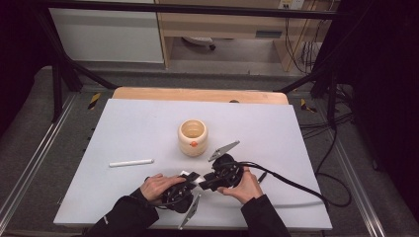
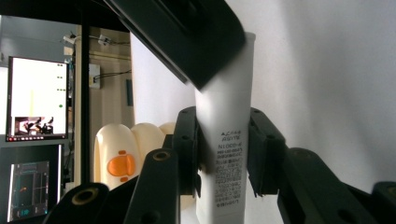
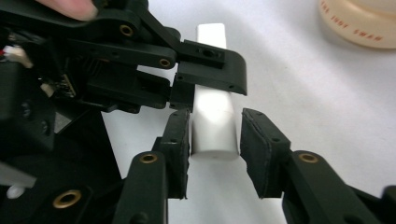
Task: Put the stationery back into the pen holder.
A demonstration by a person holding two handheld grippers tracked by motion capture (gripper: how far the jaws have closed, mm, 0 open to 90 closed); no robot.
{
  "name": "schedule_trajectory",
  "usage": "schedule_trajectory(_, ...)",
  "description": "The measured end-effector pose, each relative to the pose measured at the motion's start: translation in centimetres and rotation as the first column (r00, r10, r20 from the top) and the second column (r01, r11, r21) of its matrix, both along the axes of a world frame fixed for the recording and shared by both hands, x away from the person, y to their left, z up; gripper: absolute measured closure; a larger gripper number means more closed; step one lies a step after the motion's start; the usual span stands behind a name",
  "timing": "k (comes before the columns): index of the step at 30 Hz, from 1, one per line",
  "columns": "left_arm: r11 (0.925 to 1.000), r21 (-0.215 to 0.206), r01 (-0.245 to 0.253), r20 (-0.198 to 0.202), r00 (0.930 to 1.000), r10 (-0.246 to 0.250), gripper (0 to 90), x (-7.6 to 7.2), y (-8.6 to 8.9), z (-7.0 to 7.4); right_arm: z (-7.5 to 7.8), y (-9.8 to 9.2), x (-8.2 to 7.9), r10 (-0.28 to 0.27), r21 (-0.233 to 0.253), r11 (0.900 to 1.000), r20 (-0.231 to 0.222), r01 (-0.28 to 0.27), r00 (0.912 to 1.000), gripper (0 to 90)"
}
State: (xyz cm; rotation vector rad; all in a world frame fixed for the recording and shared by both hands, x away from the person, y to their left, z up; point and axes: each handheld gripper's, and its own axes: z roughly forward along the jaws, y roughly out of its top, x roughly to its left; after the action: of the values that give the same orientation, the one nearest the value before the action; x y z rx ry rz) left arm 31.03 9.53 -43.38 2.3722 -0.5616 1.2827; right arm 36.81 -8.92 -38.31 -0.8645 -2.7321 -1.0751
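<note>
A white tube (image 1: pixel 199 181) with printed text lies low over the table between my two grippers. My left gripper (image 2: pixel 223 156) is shut on the tube's (image 2: pixel 227 116) body, a pad pressed on each side. My right gripper (image 3: pixel 215 149) comes from the opposite way and straddles the tube's cap end (image 3: pixel 215 140). One pad touches the cap and a thin gap shows beside the other, so it is open. In the high view the left gripper (image 1: pixel 193 177) and right gripper (image 1: pixel 206 183) meet tip to tip near the table's front edge. One black jaw of the right gripper covers the tube's far end in the left gripper view.
A cream cup (image 1: pixel 192 137) with an orange duck mark stands mid-table, just beyond the grippers, and also shows as cup (image 2: pixel 121 156) and cup (image 3: pixel 359 23). A thin white stick (image 1: pixel 131 162) lies to the left. The white table (image 1: pixel 276 128) has black cables trailing off its right side.
</note>
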Motion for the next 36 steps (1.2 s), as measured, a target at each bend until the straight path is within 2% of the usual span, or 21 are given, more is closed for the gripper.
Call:
schedule_trajectory(5,0.9998,-0.014,-0.016,-0.024,0.9996,0.016,68.0,0.2,0.1,0.2,0.7,-1.0,-0.2,-0.024,0.012,1.0,0.03,0.023,0.9993,57.3)
schedule_trajectory(9,0.9982,-0.041,-0.044,-0.064,0.9971,0.041,68.0,0.5,0.3,0.3,0.8,-2.5,-0.2,-0.076,0.031,0.997,0.06,0.075,0.9953,49.4)
schedule_trajectory(15,0.9925,-0.078,-0.094,-0.119,0.9894,0.084,68.1,0.9,0.7,0.5,0.5,-5.1,-0.2,-0.162,0.053,0.986,0.12,0.157,0.9794,32.6)
schedule_trajectory(17,0.9891,-0.091,-0.116,-0.143,0.9844,0.102,68.1,1.0,0.8,0.7,0.2,-6.0,-0.1,-0.195,0.058,0.98,0.132,0.188,0.972,25.7)
schedule_trajectory(21,0.9808,-0.12,-0.154,-0.194,0.9726,0.129,68.2,1.3,0.9,0.9,-0.5,-7.5,0.0,-0.238,0.054,0.971,0.143,0.232,0.9607,20.1)
schedule_trajectory(24,0.9725,-0.145,-0.182,-0.24,0.9601,0.144,68.2,1.6,1.1,1.2,-1.2,-8.4,0.1,-0.273,0.041,0.962,0.165,0.27,0.9479,15.7)
schedule_trajectory(27,0.961,-0.168,-0.22,-0.29,0.9427,0.165,68.2,1.9,1.2,1.4,-1.7,-9.3,0.2,-0.288,0.038,0.958,0.17,0.286,0.9424,10.8)
schedule_trajectory(31,0.9396,-0.205,-0.274,-0.347,0.9181,0.193,68.2,2.3,1.4,1.7,-2.4,-10.4,0.2,-0.304,0.032,0.953,0.169,0.303,0.9378,5.7)
schedule_trajectory(36,0.9057,-0.26,-0.335,-0.426,0.8815,0.204,68.2,2.9,1.7,2.0,-3.2,-12.0,-0.1,-0.335,0.047,0.942,0.173,0.332,0.9263,2.1)
